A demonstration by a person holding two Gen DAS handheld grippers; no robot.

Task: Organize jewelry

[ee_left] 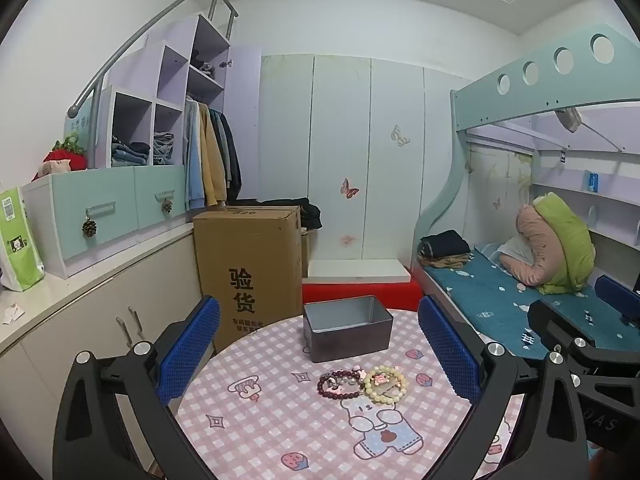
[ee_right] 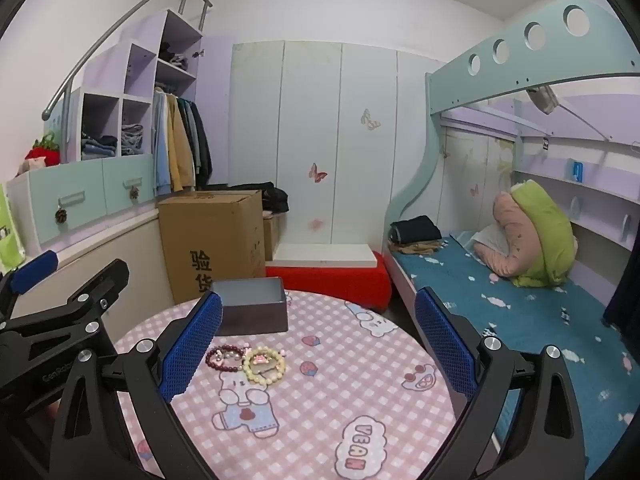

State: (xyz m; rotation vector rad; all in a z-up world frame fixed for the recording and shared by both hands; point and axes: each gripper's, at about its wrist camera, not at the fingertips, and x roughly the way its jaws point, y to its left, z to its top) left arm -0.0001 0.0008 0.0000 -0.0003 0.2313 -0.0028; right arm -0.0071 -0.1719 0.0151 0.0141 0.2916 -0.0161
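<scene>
On the round counter (ee_left: 280, 420), mid | dark bracelet (ee_left: 338, 384) touching cream bracelet (ee_left: 386, 384), loose, just near of empty tin (ee_left: 347, 328) | left gripper (ee_left: 318, 350), right gripper (ee_right: 318, 340): fingers spread wide, empty, hovering short | tin lidless, likely the drop target.

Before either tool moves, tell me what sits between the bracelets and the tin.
Nothing visible does. The bracelets lie in a small heap on the checked tablecloth, and only bare cloth separates them from the open metal tin just behind. Both tools hover open, clear of the heap.
</scene>
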